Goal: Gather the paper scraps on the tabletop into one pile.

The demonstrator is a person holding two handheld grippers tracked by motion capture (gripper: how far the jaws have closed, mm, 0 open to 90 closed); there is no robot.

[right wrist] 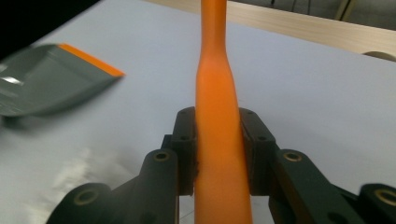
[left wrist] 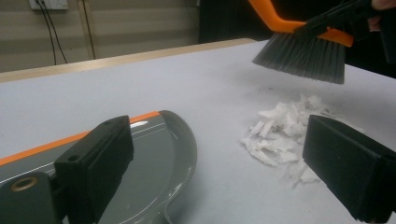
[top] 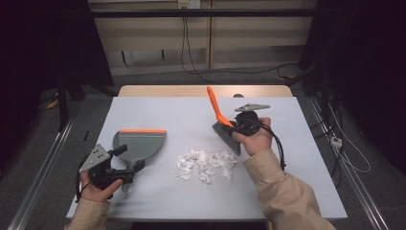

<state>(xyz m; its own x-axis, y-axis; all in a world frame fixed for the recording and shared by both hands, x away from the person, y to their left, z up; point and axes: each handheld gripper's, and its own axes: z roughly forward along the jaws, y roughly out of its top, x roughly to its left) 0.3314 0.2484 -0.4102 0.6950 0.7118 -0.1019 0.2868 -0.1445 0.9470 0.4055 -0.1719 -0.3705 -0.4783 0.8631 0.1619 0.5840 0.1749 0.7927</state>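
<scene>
We found no text, label, brand, number or sign that could be read anywhere in these pictures.

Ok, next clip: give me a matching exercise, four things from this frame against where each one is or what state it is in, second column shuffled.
Things:
1. brush
2. dustpan
3. paper scraps
4. left gripper

Places or states:
A. heaped loose on the table, between the two hands
B. jaws open, nothing between them
C. lying flat on the table, its orange edge away from the person
D. clamped by its orange handle in the right gripper, bristles lifted above the scraps

Pairs: 1-D, 2-C, 3-A, 4-B
</scene>
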